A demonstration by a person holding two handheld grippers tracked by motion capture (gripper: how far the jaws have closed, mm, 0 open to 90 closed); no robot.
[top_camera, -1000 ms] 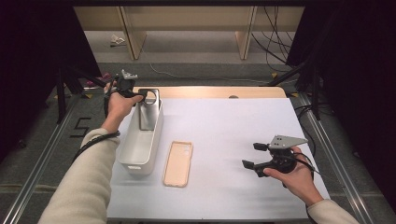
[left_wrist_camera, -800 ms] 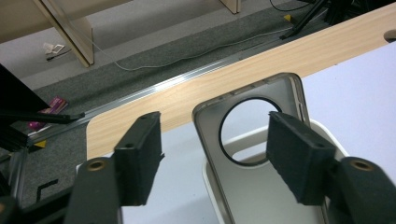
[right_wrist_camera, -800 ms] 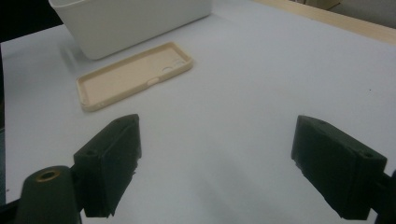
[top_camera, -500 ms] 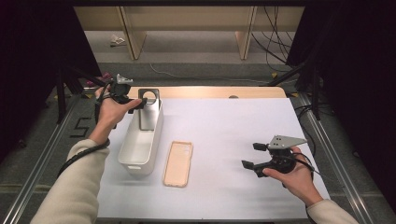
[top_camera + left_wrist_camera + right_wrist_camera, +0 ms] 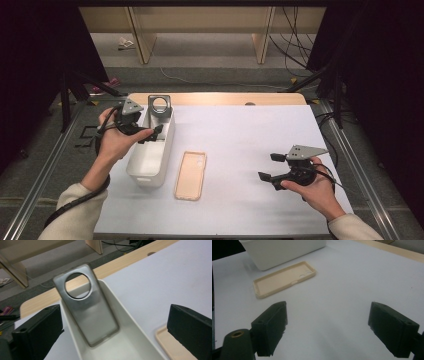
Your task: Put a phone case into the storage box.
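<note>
Room: dark surround, grey floor beyond the table, wooden posts and loose cables at the far side.
Surface: white table [image 5: 250,135] with a wooden strip along its far edge; metal rails run along both sides.
Bin: white oblong bin [image 5: 150,165] stands on the left part of the table, its long axis running away from the person.
Grey case: grey phone case [image 5: 160,106] with a round camera hole leans upright against the bin's far end, lower edge inside the bin; the left gripper view shows it tilted back against the wall [image 5: 85,305].
Beige case: beige phone case [image 5: 190,175] lies flat, open side up, just right of the bin, not touching it as far as can be told; also seen in the right gripper view [image 5: 284,278].
Left hand: left hand [image 5: 117,140] comes in from the lower left, sleeve cream-coloured, beside the bin's left wall.
Left gripper: left gripper [image 5: 150,134] points across the bin's rim toward the grey case; jaws spread wide, holding nothing, clear of the case.
Right hand: right hand [image 5: 312,187] rests low over the right part of the table, well apart from both cases.
Right gripper: right gripper [image 5: 267,167] points left toward the beige case; jaws spread wide, nothing between them but bare table.
</note>
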